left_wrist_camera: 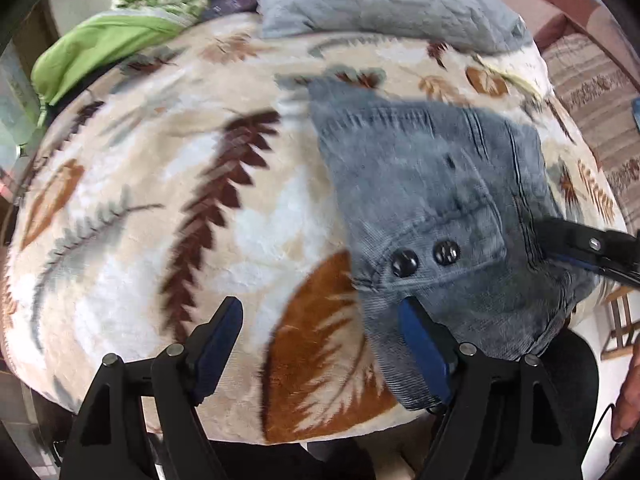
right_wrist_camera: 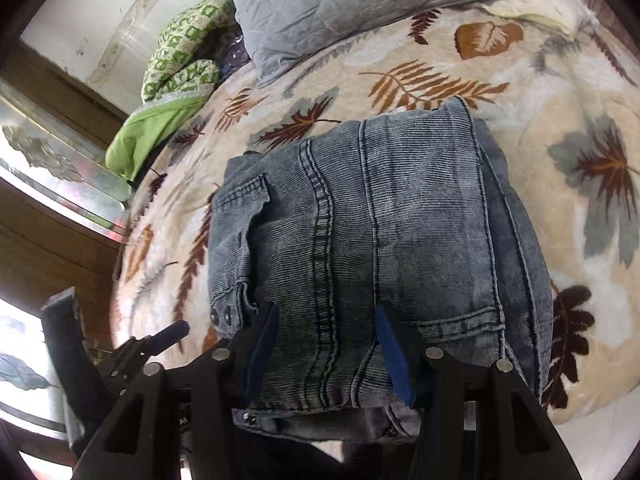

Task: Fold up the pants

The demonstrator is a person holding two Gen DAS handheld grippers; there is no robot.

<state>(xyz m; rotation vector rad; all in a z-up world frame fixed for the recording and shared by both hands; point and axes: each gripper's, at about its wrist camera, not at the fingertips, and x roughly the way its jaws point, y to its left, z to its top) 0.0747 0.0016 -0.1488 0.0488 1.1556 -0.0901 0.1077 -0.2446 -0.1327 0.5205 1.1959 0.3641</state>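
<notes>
Corduroy-ribbed grey-blue pants (right_wrist_camera: pixel 384 232) folded square on plush leaf-print blanket (left_wrist_camera: pixel 132 208)

Folded grey-blue corduroy-denim pants (right_wrist_camera: pixel 376 236) lying on a cream fleece blanket with brown and grey leaf print (right_wrist_camera: pixel 560 92), covering a bed. Right gripper (right_wrist_camera: pixel 326 320) low over the near edge of the pants, blue-padded fingers (right_wrist_camera: pixel 262 354) spread apart, fabric between them, not clamped. Two dark snap buttons (right_wrist_camera: pixel 221 314) at the pants' left edge. Left gripper (right_wrist_camera: pixel 160 340) just beside that edge; jaw state unclear. Grey quilted pillow (right_wrist_camera: pixel 352 4) at far side, green patterned cloth bundle (right_wrist_camera: pixel 176 64) beside it near the wall.
</notes>
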